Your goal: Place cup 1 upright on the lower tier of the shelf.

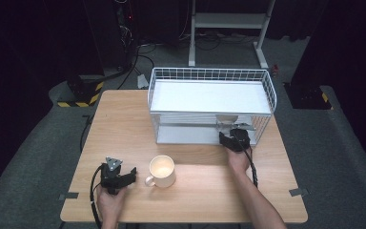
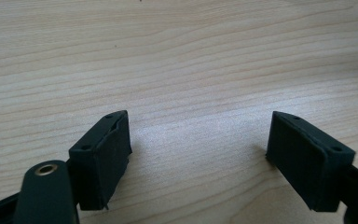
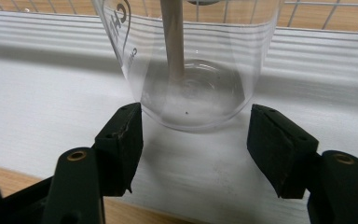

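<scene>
The right tongs [image 3: 196,140] reach into the lower shelf of a white wire rack [image 1: 209,76], jaws closed around the base of an upright clear glass cup [image 3: 191,60] holding a stirrer, dead ahead at the surface's far right. The left tongs [image 2: 198,154], half open and empty, rest near left beside a cream mug [image 1: 162,171] on the wooden surface [image 1: 124,124]; dark room beyond.

Glass [image 3: 191,70] on rack's [image 1: 209,95] lower shelf w/ stick [image 3: 172,37] in it; mug [image 1: 162,171] before rack, table [image 1: 195,191] centre.

Grey carpet [image 1: 38,138], white stand [image 1: 228,21] (rear), dark bkgd
</scene>
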